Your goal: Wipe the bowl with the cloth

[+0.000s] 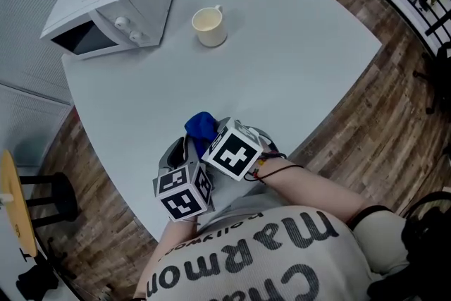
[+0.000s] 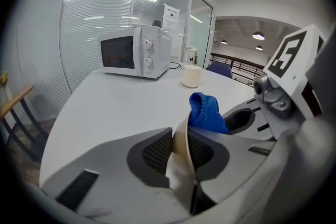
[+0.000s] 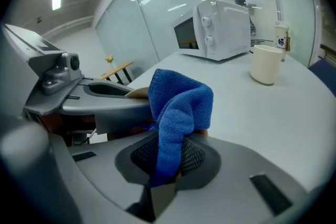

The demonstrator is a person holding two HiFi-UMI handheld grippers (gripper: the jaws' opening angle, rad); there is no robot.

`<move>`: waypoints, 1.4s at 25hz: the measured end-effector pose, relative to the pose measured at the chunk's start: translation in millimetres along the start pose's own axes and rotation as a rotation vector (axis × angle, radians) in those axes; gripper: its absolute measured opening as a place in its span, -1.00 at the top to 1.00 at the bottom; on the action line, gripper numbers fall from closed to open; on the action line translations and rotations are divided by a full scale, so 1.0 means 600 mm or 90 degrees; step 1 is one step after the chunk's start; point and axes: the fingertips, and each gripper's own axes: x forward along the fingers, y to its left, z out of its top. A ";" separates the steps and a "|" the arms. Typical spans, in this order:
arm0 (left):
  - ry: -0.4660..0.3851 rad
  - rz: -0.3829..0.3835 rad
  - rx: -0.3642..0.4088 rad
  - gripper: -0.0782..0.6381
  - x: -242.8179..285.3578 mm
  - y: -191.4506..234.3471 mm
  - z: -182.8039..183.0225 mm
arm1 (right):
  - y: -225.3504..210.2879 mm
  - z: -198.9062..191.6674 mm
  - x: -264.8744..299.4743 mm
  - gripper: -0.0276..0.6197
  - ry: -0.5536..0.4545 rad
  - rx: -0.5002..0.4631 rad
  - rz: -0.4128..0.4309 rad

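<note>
Both holds show only close-up: the left gripper (image 2: pixel 180 136) pinches the bowl (image 2: pixel 178 165) by its rim, and the right gripper (image 3: pixel 168 152) clamps the cloth (image 3: pixel 178 102). The head view hides both sets of jaws.

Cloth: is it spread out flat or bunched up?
Bunched up. The blue cloth stands in a crumpled fold, pinched between the pads of the right gripper, and its top flops over.

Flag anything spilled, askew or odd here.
Nothing stands out: the cup stands upright on the table, no spill. The left gripper clamps the bowl by its rim; the right gripper pinches the blue cloth.
</note>
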 end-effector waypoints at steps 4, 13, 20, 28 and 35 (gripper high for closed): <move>0.006 0.004 -0.011 0.58 0.002 0.001 0.000 | -0.013 -0.007 -0.011 0.73 0.017 -0.020 -0.025; 0.005 0.017 -0.033 0.58 0.006 0.004 0.004 | -0.052 -0.019 -0.053 0.73 -0.005 0.047 -0.034; -0.003 -0.002 -0.093 0.59 0.006 -0.006 -0.003 | -0.063 -0.012 -0.092 0.72 -0.047 0.083 -0.039; -0.055 -0.022 -0.138 0.66 -0.001 -0.035 0.015 | 0.002 0.015 -0.079 0.72 -0.072 0.170 0.072; -0.021 -0.030 -0.258 0.59 0.014 -0.017 -0.019 | 0.000 -0.015 -0.042 0.72 -0.035 0.230 0.089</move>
